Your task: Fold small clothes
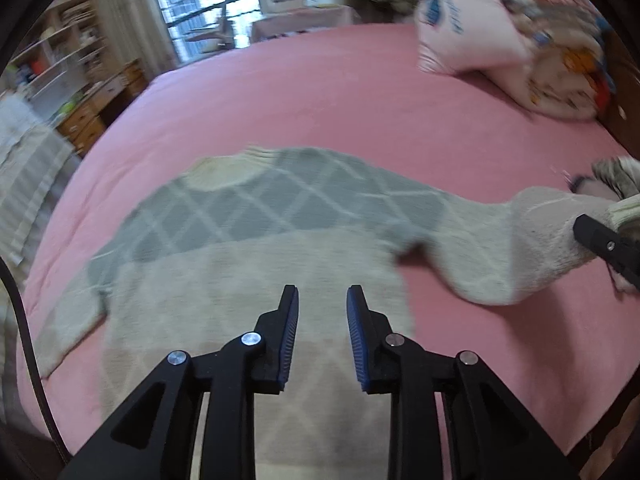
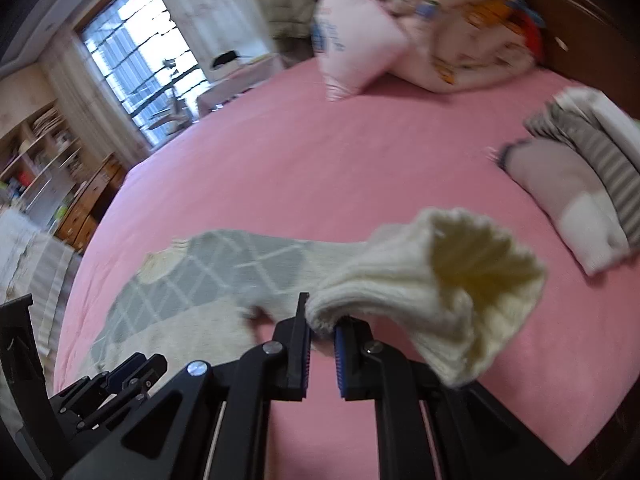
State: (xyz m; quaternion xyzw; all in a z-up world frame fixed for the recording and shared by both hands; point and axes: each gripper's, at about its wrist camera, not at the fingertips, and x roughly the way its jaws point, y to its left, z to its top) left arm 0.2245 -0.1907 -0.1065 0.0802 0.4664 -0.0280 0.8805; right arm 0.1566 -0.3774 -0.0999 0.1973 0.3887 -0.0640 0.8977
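Pink bedding covers the bed (image 1: 320,92), where a cream and grey sweater (image 1: 248,240) lies spread out. From the left wrist, the left gripper (image 1: 322,292) hangs over its cream body, released, nothing between the pads. From the right wrist, the right gripper (image 2: 322,320) is clenched on the sweater's ribbed cuff (image 2: 432,280), lifting the sleeve; folded clothes (image 2: 580,184) sit near the pillows (image 2: 400,40).

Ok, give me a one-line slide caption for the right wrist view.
Right gripper pinches the sweater by its cream sleeve cuff above the pink bed.
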